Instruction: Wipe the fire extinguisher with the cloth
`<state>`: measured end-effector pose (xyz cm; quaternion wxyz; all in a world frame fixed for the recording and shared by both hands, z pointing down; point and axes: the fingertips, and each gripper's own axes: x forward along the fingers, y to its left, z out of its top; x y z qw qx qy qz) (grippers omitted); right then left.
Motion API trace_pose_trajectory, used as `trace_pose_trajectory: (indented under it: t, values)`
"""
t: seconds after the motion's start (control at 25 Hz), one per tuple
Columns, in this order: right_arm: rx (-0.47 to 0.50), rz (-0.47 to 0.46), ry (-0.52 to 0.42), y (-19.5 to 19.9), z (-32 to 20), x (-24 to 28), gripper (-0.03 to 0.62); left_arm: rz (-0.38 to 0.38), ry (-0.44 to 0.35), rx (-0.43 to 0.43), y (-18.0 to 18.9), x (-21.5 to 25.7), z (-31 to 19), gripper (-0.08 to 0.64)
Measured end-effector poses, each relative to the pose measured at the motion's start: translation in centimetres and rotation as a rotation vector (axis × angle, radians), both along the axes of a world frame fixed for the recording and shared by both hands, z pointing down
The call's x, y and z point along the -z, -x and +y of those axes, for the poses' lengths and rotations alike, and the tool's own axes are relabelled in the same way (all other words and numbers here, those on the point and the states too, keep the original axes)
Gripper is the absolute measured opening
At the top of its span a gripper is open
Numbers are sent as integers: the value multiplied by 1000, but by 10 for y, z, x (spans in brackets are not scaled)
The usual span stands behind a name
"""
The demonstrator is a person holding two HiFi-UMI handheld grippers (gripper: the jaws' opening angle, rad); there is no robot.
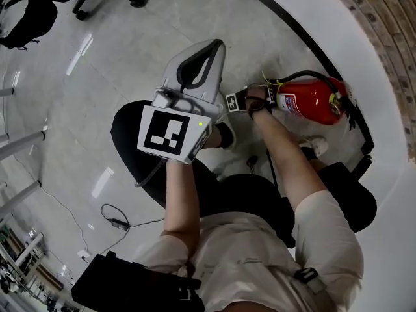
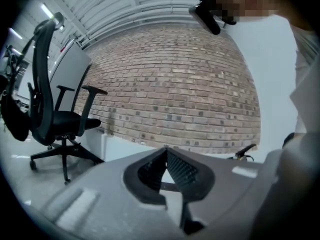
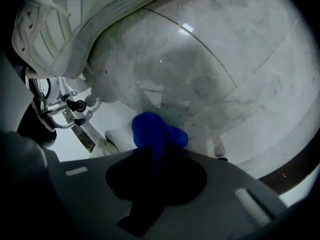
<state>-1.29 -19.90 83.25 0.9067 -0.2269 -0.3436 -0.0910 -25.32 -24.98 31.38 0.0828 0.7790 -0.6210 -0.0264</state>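
The cloth (image 3: pixel 154 131) is gripped by the right gripper (image 3: pixel 156 154) near the fire extinguisher (image 1: pixel 312 101). Wiping is judged underway, and strokes along its body are needed. The left gripper (image 2: pixel 166 153) is closed and empty.

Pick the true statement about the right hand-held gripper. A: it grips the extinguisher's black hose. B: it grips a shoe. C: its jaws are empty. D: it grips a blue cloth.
D: in the right gripper view, a blue cloth sits bunched between the jaws of the right hand-held gripper.
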Motion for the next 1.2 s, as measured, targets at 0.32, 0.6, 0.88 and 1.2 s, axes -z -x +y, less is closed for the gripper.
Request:
trace_pose_trajectory:
  t: [0.32, 0.6, 0.88, 1.2]
  values:
    - [-313, -708, -35, 103, 10, 89, 60, 1, -56, -58, -30, 29, 5, 2]
    - [-808, -1421, -216, 133, -11, 273, 60, -33, -134, -120, -71, 69, 23, 2]
    - [-1110, -2005, -451, 54, -13, 426, 60, -78, -177, -197, -126, 79, 39, 2]
    - [-1139, -2357, -827, -68, -8, 530, 60, -78, -219, -275, -209, 78, 39, 2]
